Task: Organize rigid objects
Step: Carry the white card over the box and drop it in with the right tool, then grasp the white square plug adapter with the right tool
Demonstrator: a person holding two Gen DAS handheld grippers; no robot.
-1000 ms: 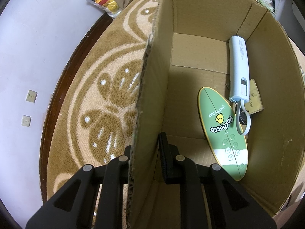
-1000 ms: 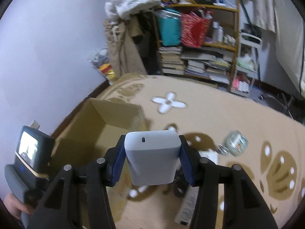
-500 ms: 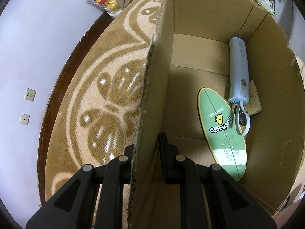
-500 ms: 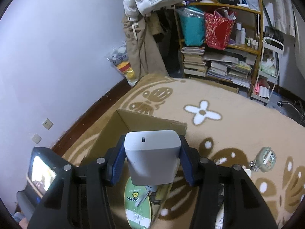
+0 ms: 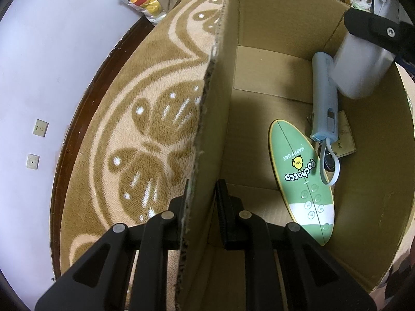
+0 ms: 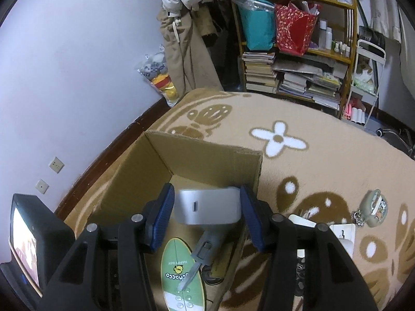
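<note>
The left hand-held gripper (image 5: 202,202) is clamped on the near wall of the cardboard box (image 5: 215,119), one finger outside and one inside, pointing steeply down. The box stands open-topped on a tan patterned carpet (image 5: 145,108), which fills the left wrist view from about 8 to 11 o'clock.

The right hand-held gripper (image 6: 206,216) is clamped on a white rounded block (image 6: 207,208) – its blue pads (image 6: 162,220) press the block's two sides. In the left wrist view that block (image 5: 359,70) hangs over the box interior at about 2 o'clock, above the far end of a pale blue stick-shaped device (image 5: 324,98).

On the box floor, the pale blue device lies lengthwise with a white loop (image 5: 330,163) at its near end. Beside it, toward 4 o'clock, lies a green oval board (image 5: 301,178) printed with "HAPPY DAY". A tan card (image 5: 345,140) lies partly under the device.

In the right wrist view, outside the box at about 3 to 4 o'clock, a small round keychain pouch (image 6: 376,208) and a white flat item (image 6: 342,233) rest on the carpet – well apart from the box. A bookshelf (image 6: 298,59) stacked with books and bags stands at 1 o'clock, and a plush toy in a bag (image 6: 159,77) leans on the wall near 11 o'clock
</note>
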